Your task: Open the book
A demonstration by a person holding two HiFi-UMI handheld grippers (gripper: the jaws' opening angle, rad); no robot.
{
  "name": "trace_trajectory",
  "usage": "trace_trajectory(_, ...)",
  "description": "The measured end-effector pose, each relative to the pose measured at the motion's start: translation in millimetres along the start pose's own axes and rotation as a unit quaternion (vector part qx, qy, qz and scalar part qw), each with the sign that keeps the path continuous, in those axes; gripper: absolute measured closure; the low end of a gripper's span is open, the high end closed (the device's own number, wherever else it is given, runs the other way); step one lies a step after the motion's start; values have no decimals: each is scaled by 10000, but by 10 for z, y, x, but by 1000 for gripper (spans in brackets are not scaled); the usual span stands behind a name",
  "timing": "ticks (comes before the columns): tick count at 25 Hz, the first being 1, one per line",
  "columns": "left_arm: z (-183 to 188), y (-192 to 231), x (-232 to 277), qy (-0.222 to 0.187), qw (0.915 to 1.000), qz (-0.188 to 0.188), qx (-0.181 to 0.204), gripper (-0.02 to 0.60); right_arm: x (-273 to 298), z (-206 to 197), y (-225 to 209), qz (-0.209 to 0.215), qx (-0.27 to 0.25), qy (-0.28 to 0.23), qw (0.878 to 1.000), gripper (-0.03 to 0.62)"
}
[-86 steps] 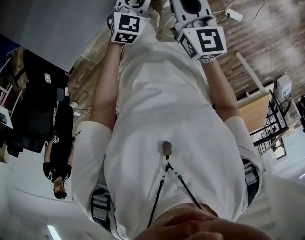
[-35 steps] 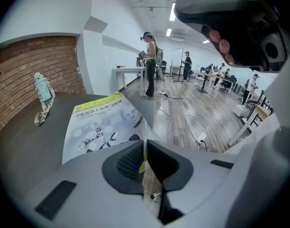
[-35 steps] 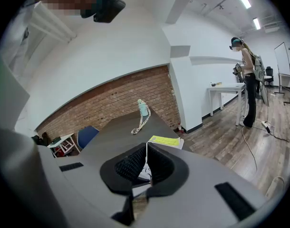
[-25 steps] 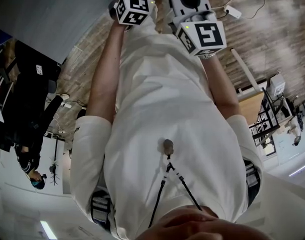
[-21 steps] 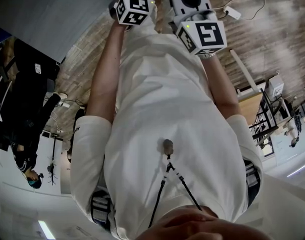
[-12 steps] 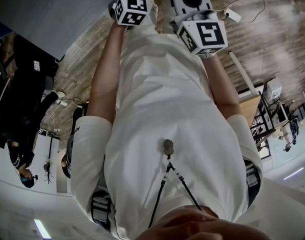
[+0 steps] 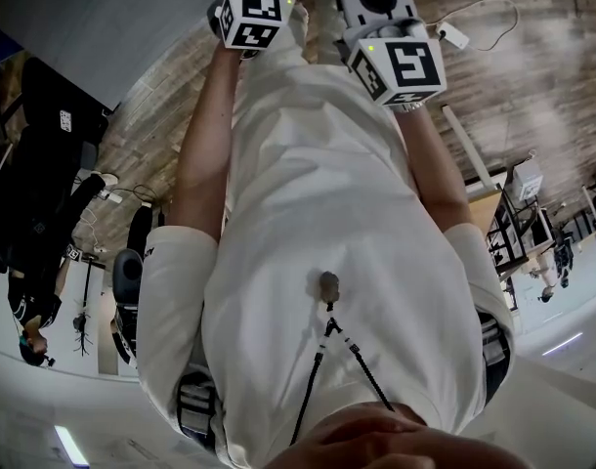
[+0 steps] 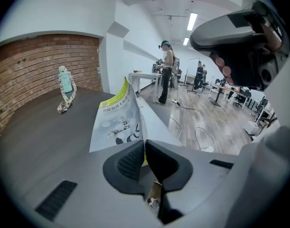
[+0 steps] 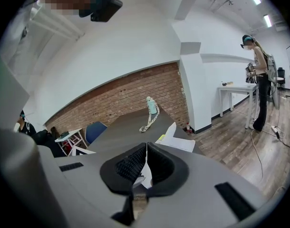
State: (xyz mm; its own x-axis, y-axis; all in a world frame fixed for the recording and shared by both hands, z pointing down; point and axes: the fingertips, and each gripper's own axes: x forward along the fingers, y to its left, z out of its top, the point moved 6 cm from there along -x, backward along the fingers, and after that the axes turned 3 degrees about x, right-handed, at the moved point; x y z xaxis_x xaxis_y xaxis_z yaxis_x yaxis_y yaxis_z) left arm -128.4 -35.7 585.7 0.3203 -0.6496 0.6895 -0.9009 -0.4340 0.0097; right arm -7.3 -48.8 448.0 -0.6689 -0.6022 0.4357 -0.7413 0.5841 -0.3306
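The book [image 8: 119, 122] lies at the near edge of a dark table [image 8: 35, 127]. Its cover has a yellow top strip and a cartoon figure, and it stands lifted off the white page [image 8: 154, 125] beneath. My left gripper [image 8: 145, 148] is shut on the cover's near edge. In the right gripper view the book [image 9: 177, 140] shows a raised white leaf, and my right gripper [image 9: 146, 161] is shut on a thin white sheet that runs between its pads. The head view shows only both marker cubes [image 7: 251, 18] [image 7: 401, 66] above the person's white shirt; the book is hidden there.
A pale bottle with a patterned strap [image 8: 64, 87] stands further back on the table, before a brick wall [image 9: 121, 99]. A blue chair [image 9: 95, 129] is at the table's left. Cables [image 8: 197, 137] lie on the wooden floor. A person [image 8: 166, 72] stands by a white table.
In the head view the left marker cube has shifted slightly left; the right cube holds still. The book's yellow corner, at the top edge earlier, is out of view. The background has swung.
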Motion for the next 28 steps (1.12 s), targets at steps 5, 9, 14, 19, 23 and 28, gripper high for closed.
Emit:
trace_trajectory(5, -104, 124, -68, -3, 9999, 69, -153, 549, 101, -25, 105, 137, -59, 56, 9999, 556)
trace_trajectory(9, -110, 151, -81, -9, 9997, 109, -231, 549, 146, -31, 145, 211, -105, 111, 9997, 556)
trace_trajectory(14, -122, 151, -111, -19, 9993, 205, -307, 549, 168, -26, 163, 315, -174, 150, 9992, 556)
trace_trajectory(19, -141, 281, -160, -17, 9984, 323, -464, 549, 247, 24, 209, 418, -224, 190, 9987, 557)
trace_trajectory(23, -161, 368, -190, 5, 9975, 413, -582, 548, 298, 51, 229, 518, -274, 228, 9980, 556)
trace_trajectory(28, -200, 485, -184, 28, 9958, 550, -734, 548, 439, 69, 233, 622, -310, 299, 9971, 557)
